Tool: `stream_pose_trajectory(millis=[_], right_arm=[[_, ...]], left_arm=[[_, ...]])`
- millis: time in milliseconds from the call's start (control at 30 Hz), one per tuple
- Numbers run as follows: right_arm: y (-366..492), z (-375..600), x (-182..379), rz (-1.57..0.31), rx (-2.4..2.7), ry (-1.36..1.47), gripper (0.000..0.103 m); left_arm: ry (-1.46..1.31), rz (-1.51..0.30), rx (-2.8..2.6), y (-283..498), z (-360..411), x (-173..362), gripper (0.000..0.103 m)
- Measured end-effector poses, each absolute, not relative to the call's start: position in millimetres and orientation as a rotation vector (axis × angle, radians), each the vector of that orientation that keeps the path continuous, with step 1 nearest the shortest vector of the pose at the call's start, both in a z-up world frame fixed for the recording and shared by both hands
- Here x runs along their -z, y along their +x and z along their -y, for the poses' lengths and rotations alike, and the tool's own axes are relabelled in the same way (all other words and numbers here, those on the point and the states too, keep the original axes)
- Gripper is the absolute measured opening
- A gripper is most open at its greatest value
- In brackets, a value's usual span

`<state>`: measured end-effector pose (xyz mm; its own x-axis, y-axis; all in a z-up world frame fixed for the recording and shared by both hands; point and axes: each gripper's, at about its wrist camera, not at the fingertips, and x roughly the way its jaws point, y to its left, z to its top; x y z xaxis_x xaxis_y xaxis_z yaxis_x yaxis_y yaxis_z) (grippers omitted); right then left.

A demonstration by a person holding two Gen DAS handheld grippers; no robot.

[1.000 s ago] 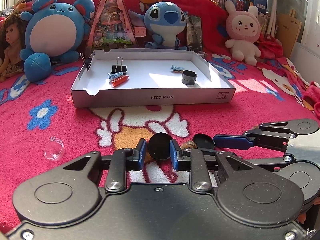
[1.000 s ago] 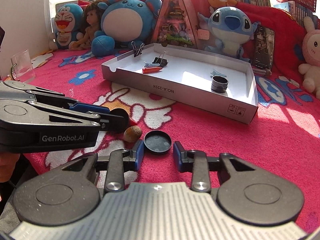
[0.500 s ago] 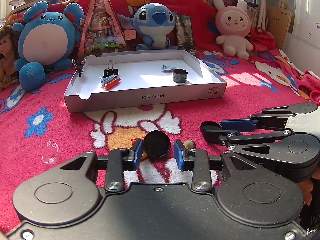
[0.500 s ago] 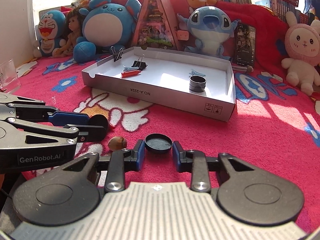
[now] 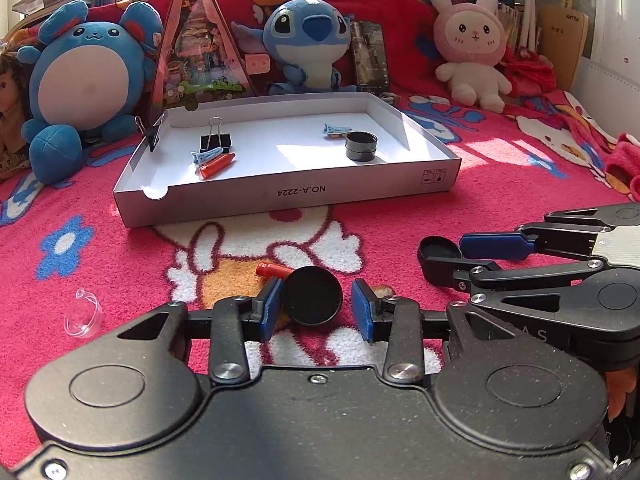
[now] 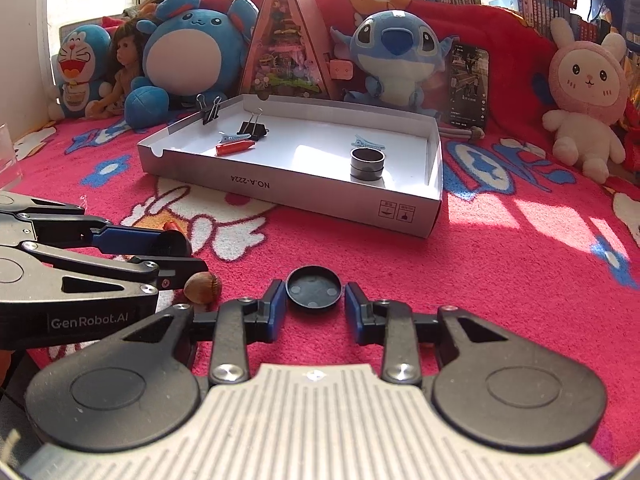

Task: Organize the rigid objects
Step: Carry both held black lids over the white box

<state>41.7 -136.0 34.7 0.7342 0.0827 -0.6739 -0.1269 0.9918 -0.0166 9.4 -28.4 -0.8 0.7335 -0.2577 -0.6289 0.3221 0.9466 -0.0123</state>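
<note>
A white cardboard tray [image 5: 400, 188] [image 6: 320, 200] lies on the red blanket. It holds binder clips, blue hair clips, a red crayon [image 5: 216, 166] and a stack of black caps [image 5: 361, 146] [image 6: 367, 164]. My left gripper [image 5: 316, 310] is open around a black round cap [image 5: 312, 300] that leans against its left pad. My right gripper [image 6: 314, 310] is open with a black cap [image 6: 314, 293] [image 5: 440, 252], hollow side up, between its pads. A red crayon [image 5: 274, 270] and a nut [image 6: 203, 287] lie on the blanket by the left gripper.
A clear plastic dome [image 5: 82, 312] lies at the left on the blanket. Plush toys [image 5: 308, 44], a doll, a triangular display house [image 5: 196, 52] and a phone stand behind the tray. A glass [image 6: 8, 156] is at the far left.
My left gripper's jaws have widened and the black cap now leans loose between them. My right gripper has opened a little around its cap. Both grippers have pulled back from the tray.
</note>
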Motion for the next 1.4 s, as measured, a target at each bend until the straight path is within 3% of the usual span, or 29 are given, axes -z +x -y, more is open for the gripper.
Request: stream_pose_trajectory(millis=[167,367,467,500,1400], right_arm=[[42.5,135.9,-32.5,-0.725,-0.089,-0.075,0.056],[41.7,137.2,-32.0,-0.735,-0.097,-0.053,0.056],[41.0,137.4,-33.0,-0.736,-0.101,-0.04,0.037],[41.1,137.6,-33.6,-0.735,-0.102,-0.034,0.036],[89.2,148.1,-65.7,-0.715,-0.056,0.039,0.035]], left_arm=[[0.079,-0.674,0.305,11.7,26.0,-0.8,0.031],[0.054,-0.66,0.282,12.3,20.8,-6.1,0.031],[0.05,-0.653,0.284,11.5,20.1,-10.1,0.031],[0.048,-0.652,0.284,11.3,19.9,-11.2,0.031],[-0.046,-0.646,0.228,74.7,-4.7,-45.8,0.031]])
